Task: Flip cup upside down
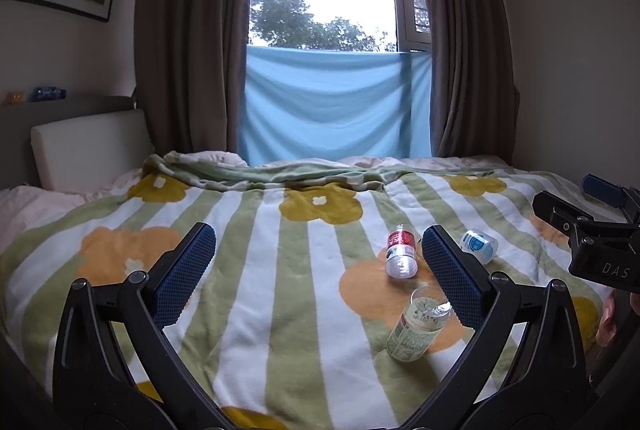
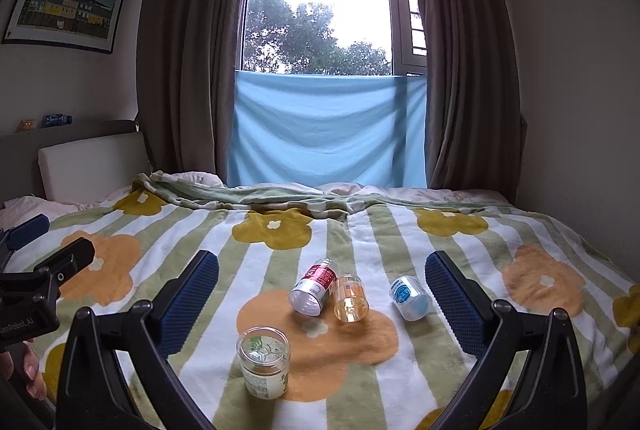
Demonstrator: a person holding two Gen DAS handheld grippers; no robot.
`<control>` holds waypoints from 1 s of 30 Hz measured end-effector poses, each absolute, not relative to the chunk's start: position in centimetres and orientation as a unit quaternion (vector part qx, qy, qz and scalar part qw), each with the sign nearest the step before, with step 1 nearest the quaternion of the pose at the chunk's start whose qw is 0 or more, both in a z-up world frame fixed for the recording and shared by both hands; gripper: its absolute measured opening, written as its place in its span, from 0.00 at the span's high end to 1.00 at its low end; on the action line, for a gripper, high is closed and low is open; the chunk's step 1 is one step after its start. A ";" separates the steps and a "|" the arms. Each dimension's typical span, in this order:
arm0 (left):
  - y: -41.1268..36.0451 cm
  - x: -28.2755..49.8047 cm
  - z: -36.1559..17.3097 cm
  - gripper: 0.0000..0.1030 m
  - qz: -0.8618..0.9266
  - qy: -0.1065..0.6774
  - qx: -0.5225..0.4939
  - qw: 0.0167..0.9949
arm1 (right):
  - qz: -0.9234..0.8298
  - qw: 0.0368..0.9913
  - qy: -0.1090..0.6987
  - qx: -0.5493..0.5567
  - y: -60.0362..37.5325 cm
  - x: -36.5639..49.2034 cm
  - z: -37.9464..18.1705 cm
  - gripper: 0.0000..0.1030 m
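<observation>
Left hand-held gripper [image 1: 318, 262]: fingers wide apart, holding nothing.
Right hand-held gripper [image 2: 322, 288]: equally spread, empty.
Green-label cup [image 2: 263, 366]: seemingly upright on bed [image 2: 400, 230].

open blanket [image 2: 460, 238] L & R | cups clustered ctr: green-label cup [image 2: 264, 366] upright, rest tipped

Flowered blanket [image 2: 360, 230] under four cups [image 2: 264, 362] (three toppled)
</observation>
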State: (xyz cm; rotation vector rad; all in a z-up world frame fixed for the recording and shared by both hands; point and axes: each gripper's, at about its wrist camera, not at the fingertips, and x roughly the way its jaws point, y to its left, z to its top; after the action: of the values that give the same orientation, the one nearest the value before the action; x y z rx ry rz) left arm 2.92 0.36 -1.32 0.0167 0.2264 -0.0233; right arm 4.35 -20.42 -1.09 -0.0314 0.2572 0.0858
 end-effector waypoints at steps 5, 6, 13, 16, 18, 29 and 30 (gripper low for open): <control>0.4 2.7 -1.3 0.00 -0.011 0.109 0.009 0.994 | 0.049 0.990 0.131 -0.010 -20.5 4.5 -1.2 0.00; 0.4 2.6 -1.3 0.00 -0.010 0.108 0.010 0.994 | 0.050 0.990 0.131 -0.008 -20.6 4.7 -1.2 0.00; 0.4 2.6 -1.3 0.00 -0.009 0.107 0.013 0.994 | 0.049 0.990 0.129 -0.004 -20.5 4.6 -1.2 0.00; 0.4 2.6 -1.2 0.00 -0.009 0.104 0.016 0.994 | 0.049 0.991 0.125 0.001 -20.6 4.6 -1.1 0.00; 0.3 2.5 -1.1 0.00 -0.009 0.102 0.020 0.995 | 0.048 0.991 0.125 0.002 -20.6 4.6 -1.0 0.00; 0.2 2.6 -1.2 0.00 -0.020 0.110 0.023 0.994 | 0.051 0.991 0.127 -0.001 -20.5 4.7 -1.0 0.00; 0.2 2.7 -1.2 0.00 -0.020 0.114 0.023 0.993 | 0.051 0.990 0.129 -0.002 -20.5 4.7 -1.1 0.00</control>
State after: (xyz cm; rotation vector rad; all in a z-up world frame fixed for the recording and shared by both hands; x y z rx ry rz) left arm 2.74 0.18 -1.21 0.0460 0.2278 -0.0395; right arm 4.71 -20.50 -1.06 -0.0035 0.2578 0.1032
